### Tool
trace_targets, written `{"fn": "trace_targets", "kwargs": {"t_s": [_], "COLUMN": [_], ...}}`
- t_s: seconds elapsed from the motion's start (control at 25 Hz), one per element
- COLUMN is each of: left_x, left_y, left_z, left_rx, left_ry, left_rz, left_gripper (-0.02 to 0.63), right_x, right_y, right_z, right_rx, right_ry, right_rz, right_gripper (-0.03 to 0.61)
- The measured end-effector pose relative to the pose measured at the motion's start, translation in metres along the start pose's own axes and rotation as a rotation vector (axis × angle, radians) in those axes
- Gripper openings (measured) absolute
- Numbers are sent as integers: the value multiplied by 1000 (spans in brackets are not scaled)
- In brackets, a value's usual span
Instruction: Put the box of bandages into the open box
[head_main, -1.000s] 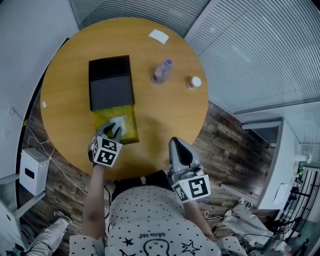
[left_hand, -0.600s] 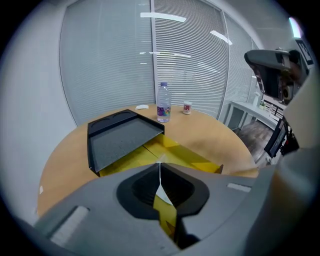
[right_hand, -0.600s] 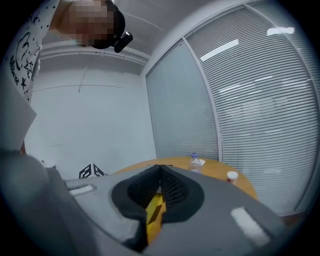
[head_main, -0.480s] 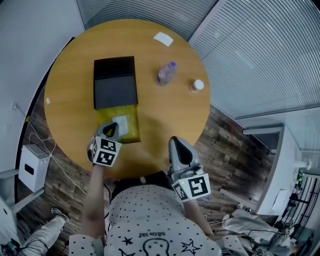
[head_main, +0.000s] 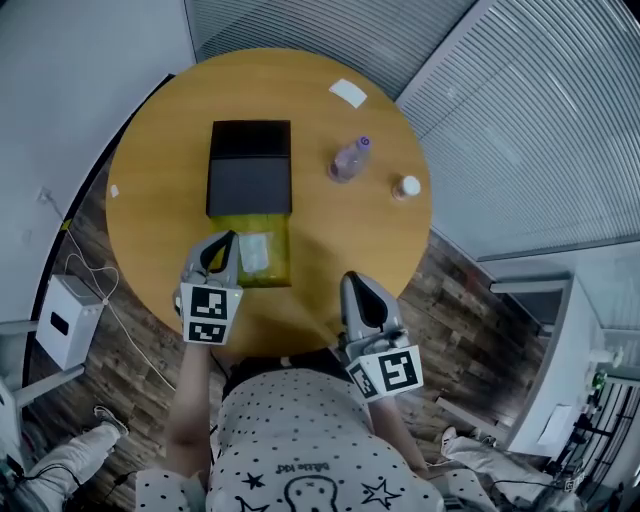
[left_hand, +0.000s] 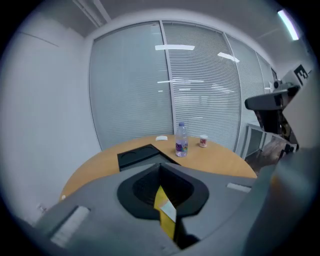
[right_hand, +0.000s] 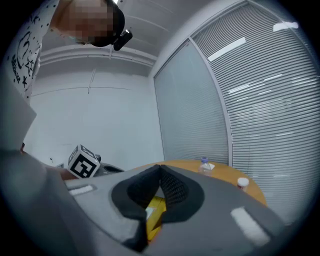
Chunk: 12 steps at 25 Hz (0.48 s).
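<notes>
Box of bandages (head_main: 270, 265) noted lying flat by the near edge of the tabletop (head_main: 150, 200), touching the open box (head_main: 250, 182). Left gripper (head_main: 229, 241) held over its left edge, jaws together, empty. Right gripper (head_main: 352, 280) likewise closed, at the near edge.

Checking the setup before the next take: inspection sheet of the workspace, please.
surface: round wooden table, nothing spilled.
job's things: black box mid-table; yellow box against its near edge, white patch on it.
clutter: bottle, small jar, white card, all far right.
grippers: left gripper jaws shut, nothing between, over the yellow box's left part; right gripper jaws shut, nothing between, by the table's near edge.
cables: white cable on the floor left of the table, near a white unit.
surroundings: blinds, wood floor.
</notes>
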<state>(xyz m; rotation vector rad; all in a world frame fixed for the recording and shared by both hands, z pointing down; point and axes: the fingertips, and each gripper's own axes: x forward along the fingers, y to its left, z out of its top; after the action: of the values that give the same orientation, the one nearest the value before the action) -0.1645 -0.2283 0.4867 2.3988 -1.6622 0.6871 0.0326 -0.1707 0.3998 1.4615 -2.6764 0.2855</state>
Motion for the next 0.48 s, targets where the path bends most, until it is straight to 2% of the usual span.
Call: {"fn": "trace_targets", "kwargs": {"t_s": [0.48], "left_x": [-97], "left_y": [20], "left_z": [97], "left_rx": [-65], "left_ry": [-342], "left_rz": [173], "left_gripper": [9], "right_x": [6], "right_y": [3], "right_z": [23], "right_rx": [-24], "right_ry": [-51], "right_rz": [47], "right_gripper": [5]}}
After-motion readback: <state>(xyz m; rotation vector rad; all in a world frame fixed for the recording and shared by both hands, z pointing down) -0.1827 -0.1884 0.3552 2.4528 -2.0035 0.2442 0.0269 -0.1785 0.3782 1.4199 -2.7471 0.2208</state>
